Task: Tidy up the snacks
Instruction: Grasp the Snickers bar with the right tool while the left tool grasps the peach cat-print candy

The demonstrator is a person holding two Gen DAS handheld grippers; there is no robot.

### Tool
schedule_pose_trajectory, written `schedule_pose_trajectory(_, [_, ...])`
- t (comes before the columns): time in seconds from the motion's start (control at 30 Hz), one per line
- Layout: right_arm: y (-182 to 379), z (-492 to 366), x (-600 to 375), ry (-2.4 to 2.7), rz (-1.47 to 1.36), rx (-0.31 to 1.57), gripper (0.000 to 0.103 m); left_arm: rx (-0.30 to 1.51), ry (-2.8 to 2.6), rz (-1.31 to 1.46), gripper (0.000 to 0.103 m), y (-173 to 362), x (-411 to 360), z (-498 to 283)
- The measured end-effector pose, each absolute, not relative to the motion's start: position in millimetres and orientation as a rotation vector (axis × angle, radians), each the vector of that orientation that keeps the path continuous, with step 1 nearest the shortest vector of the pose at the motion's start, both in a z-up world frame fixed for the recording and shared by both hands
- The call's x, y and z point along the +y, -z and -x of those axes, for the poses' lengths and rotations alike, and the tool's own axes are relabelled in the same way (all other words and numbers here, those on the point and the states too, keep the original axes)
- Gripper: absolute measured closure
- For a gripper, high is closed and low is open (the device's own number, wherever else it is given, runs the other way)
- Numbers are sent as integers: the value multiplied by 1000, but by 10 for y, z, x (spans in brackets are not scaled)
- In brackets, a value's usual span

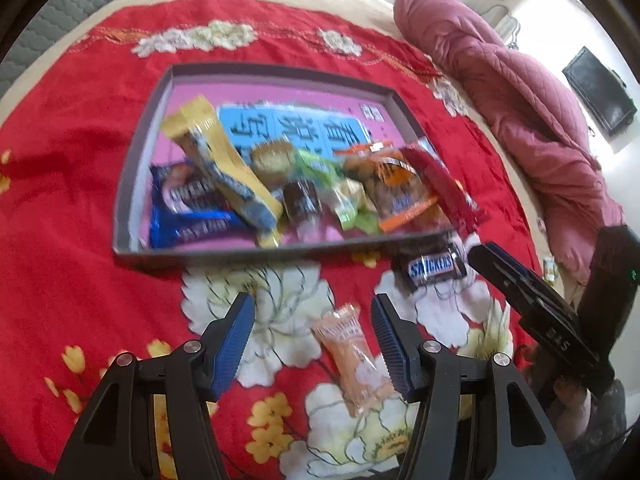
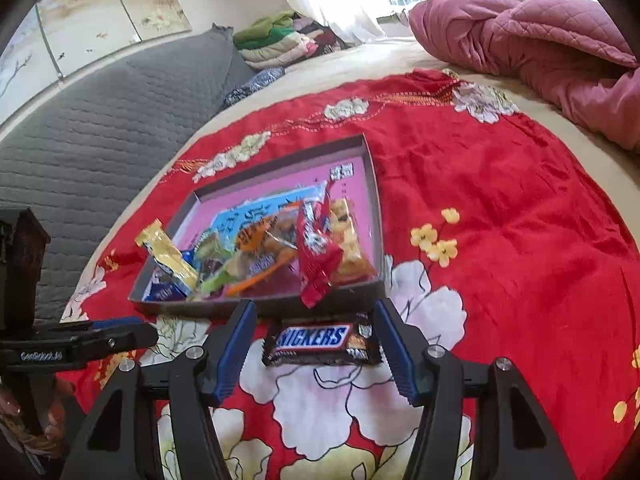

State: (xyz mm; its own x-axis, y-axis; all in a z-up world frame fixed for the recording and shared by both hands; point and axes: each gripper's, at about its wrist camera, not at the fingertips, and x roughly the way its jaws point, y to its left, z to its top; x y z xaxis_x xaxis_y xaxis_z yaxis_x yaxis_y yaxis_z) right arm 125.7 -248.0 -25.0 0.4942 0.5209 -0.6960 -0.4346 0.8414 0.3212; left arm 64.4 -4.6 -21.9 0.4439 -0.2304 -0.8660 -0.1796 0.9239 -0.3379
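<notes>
Left wrist view: the left hand-held gripper point(image 1: 314, 344) hangs above the red flowered cloth point(image 1: 72, 240) on the bed, short of the tray's near wall.
Left jaws: spread, nothing pinched; the pale orange snack packet point(image 1: 352, 360) lies on the cloth between them, closer to the right-hand pad, with no pad pressing it.
Packet axis: it runs from far-left to near-right in this view, slanted across the gap, so a square pinch across its width would probably need a small wrist turn.
Right wrist view: the right hand-held gripper point(image 2: 316, 348) stands just before the Snickers bar point(image 2: 320, 342), which lies on the cloth just outside the tray point(image 2: 378, 216).
Right jaws: spread, with the bar between the two pads and neither pad seen touching it.
Bar axis: it lies crosswise, running from one pad toward the other, so closing now would probably squeeze it end to end unless the wrist rolls.
Nearer hand: each hand-held gripper is at its own snack; the right one is nearer the bar, the left one nearer the packet.
Tray: already holds a mixed pile of wrapped snacks; a red packet point(image 2: 318, 256) hangs over its near wall.
Likely step: picking up the two loose snacks, judging by where they lie.
</notes>
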Motion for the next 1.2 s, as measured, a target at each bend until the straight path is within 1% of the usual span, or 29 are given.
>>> schedule_pose_trajectory(0.27, [457, -1326, -2477, -565, -105, 961, 40, 1199, 92, 404, 41, 442, -277, -567])
schedule_pose_trajectory(0.5, [646, -1436, -2535, -561, -176, 1030, 39, 1226, 109, 421, 41, 565, -349, -571])
schedule_pose_trajectory(0.6, [685, -1463, -2537, -566, -203, 1038, 38, 1233, 111, 430, 41, 604, -365, -577])
schedule_pose_trajectory(0.87, [721, -1431, -2382, -611, -151, 1022, 38, 1239, 103, 429, 41, 660, -421, -638])
schedule_pose_trajectory(0.93, [712, -1408, -2337, -629, -126, 1017, 47, 1239, 103, 424, 41, 666, -435, -647])
schedule_pose_trajectory(0.97, [709, -1397, -2322, -637, -122, 1016, 49, 1238, 103, 420, 41, 670, -446, -649])
schedule_pose_trajectory(1.0, [703, -1381, -2305, -648, -117, 1015, 56, 1237, 103, 417, 41, 676, -454, -660])
schedule_pose_trajectory(1.07, [694, -1364, -2281, -667, -113, 1013, 60, 1235, 100, 408, 41, 683, -454, -638])
schedule_pose_trajectory(1.13, [673, -1344, -2256, -678, -103, 1003, 71, 1229, 100, 393, 41, 689, -492, -637])
schedule_pose_trajectory(1.17, [660, -1338, -2252, -689, -106, 998, 73, 1225, 101, 387, 41, 689, -504, -636])
schedule_pose_trajectory(1.2, [647, -1333, -2248, -697, -109, 994, 77, 1218, 102, 384, 43, 691, -512, -636])
